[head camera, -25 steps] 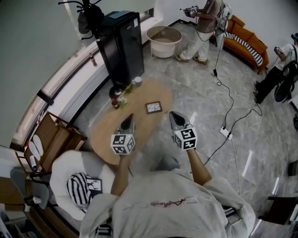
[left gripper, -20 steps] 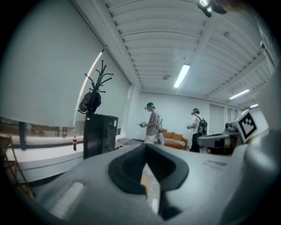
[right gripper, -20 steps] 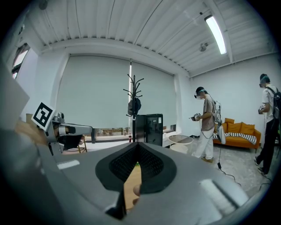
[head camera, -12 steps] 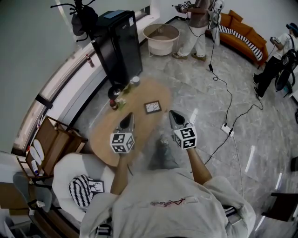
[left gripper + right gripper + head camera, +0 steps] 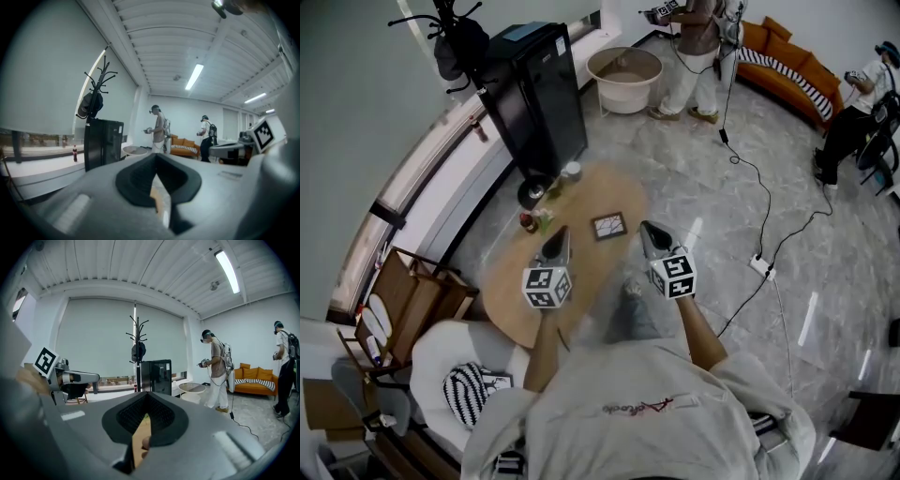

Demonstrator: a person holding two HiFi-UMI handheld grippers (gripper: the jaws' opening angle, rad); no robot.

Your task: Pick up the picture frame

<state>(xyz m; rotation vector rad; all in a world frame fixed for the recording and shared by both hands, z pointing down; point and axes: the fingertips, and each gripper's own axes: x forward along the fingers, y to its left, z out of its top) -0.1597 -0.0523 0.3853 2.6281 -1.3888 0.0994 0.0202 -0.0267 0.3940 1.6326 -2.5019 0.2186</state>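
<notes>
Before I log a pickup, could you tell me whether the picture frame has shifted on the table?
No. The picture frame lies at the same spot on the table, untouched.

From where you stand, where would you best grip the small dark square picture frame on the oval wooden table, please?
Probably its near edge, approached straight ahead: the small dark picture frame seems to lie flat on the oval wooden table just ahead of the shut right gripper, so only the rim offers a pinch.

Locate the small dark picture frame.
Head view, centre: the picture frame lies flat on the oval wooden table, just beyond the left gripper and right gripper.
</notes>
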